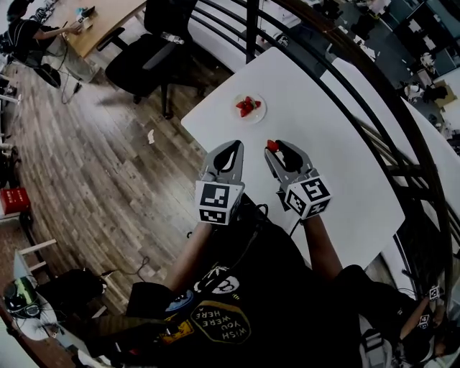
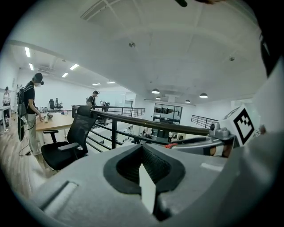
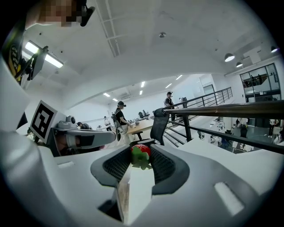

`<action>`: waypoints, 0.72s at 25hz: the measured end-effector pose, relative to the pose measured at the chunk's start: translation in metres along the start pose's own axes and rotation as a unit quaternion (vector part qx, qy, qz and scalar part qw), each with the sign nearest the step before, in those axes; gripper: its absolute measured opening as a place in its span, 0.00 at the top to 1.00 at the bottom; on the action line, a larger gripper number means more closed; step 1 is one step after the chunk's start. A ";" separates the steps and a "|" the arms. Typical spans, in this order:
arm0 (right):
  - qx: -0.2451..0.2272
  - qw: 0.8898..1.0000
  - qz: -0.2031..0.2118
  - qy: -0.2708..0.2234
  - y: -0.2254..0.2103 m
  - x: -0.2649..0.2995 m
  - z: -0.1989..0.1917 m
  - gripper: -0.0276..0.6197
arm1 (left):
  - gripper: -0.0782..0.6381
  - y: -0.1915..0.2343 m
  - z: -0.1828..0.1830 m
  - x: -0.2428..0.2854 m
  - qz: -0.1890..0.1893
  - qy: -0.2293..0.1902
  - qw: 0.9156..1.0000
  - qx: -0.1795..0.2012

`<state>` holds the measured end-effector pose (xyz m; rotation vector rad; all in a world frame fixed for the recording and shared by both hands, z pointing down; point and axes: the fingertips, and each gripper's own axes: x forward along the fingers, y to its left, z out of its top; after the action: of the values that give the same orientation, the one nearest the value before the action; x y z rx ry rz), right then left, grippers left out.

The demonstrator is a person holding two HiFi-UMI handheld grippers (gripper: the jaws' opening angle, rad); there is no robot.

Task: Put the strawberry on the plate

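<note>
A small white plate (image 1: 261, 114) sits near the far left corner of the white table (image 1: 338, 144), with red strawberries (image 1: 246, 106) on it. My right gripper (image 1: 275, 147) hovers over the table nearer to me than the plate, shut on a red strawberry (image 1: 272, 145). In the right gripper view that strawberry (image 3: 141, 151) sits between the pads with its green leaves toward the camera. My left gripper (image 1: 233, 146) is level with the right one, at the table's near left edge, shut with nothing in it. In the left gripper view its tips (image 2: 143, 147) meet.
A black office chair (image 1: 154, 54) stands on the wooden floor beyond the table's left corner. A dark railing (image 1: 359, 65) curves along the table's far side. A person works at a wooden desk (image 1: 100, 21) at the upper left.
</note>
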<state>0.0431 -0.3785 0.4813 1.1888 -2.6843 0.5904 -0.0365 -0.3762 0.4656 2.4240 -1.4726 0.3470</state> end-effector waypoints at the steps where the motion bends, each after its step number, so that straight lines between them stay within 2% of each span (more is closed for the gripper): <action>1: -0.001 1.000 -0.002 0.002 -0.002 0.005 0.001 0.74 | 0.88 0.005 0.000 0.005 -0.002 0.001 1.000 0.001; 8: -0.009 1.000 -0.014 0.021 -0.019 0.045 -0.004 0.74 | 0.88 0.033 -0.012 0.037 -0.015 0.010 1.000 -0.001; 18: -0.008 0.998 -0.022 0.066 -0.039 0.087 -0.024 0.74 | 0.88 0.053 -0.047 0.070 -0.034 0.064 0.997 -0.001</action>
<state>0.0130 -0.4514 0.5397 1.1598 -2.5424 0.6169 -0.0553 -0.4403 0.5395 2.3947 -1.3318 0.4753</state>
